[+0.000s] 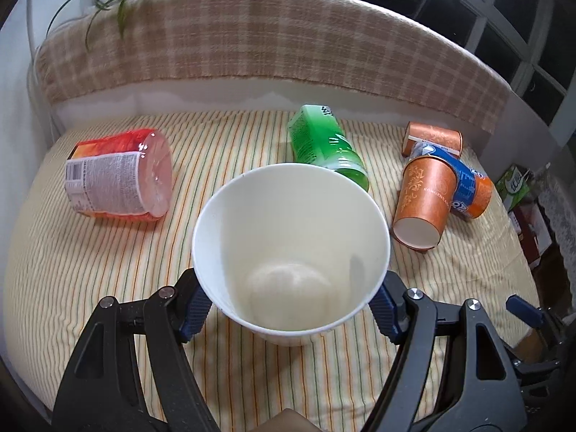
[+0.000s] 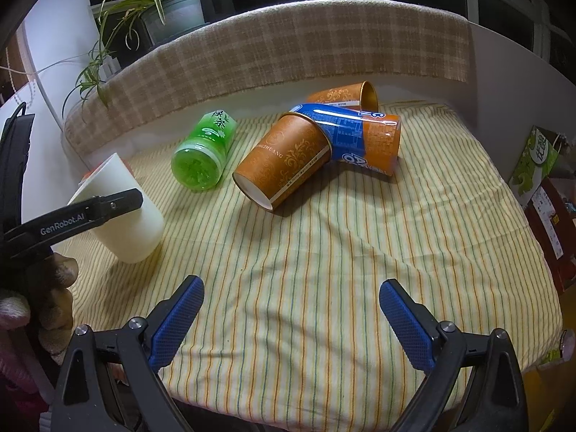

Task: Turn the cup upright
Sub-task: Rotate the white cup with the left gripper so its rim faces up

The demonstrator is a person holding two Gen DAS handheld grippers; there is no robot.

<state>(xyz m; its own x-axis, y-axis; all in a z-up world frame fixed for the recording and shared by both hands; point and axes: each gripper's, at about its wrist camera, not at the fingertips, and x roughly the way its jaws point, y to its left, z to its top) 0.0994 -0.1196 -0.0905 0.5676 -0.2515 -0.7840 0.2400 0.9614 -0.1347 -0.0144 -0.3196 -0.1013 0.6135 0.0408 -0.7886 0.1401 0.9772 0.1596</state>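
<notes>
White cup (image 1: pixel 291 252) pinched between the blue pads (image 1: pixel 196 309) of the left gripper (image 1: pixel 291 311), one pad on each side of the wall, mouth tipped up toward the camera, near middle of the striped cloth (image 1: pixel 234 378). From the right wrist view, same white cup (image 2: pixel 122 216) at the near left, leaning, its base down on or just above the cloth — cannot tell which. Looks mostly turned over, judging by the open mouth facing up; left to do: bring fully vertical, set down, let go.

Right gripper (image 2: pixel 291 324) spread wide and holding nothing, hovering over bare cloth at the near right, well apart from the cup.

Counted across both views:
- One white cup, held
- Two orange paper cups: one (image 2: pixel 284 158) on its side in the middle, base toward the camera; another (image 2: pixel 345 97) on its side at the far edge
- One blue and orange bottle (image 2: pixel 363 140) lying down, its end tucked into the nearer orange cup's mouth
- One green bottle (image 2: pixel 205 151) on its side, far left of the orange cups
- One red bottle (image 1: pixel 118 176) on its side at the far left
- One potted plant (image 2: pixel 172 10) beyond the checked backrest (image 2: pixel 270 46)
</notes>
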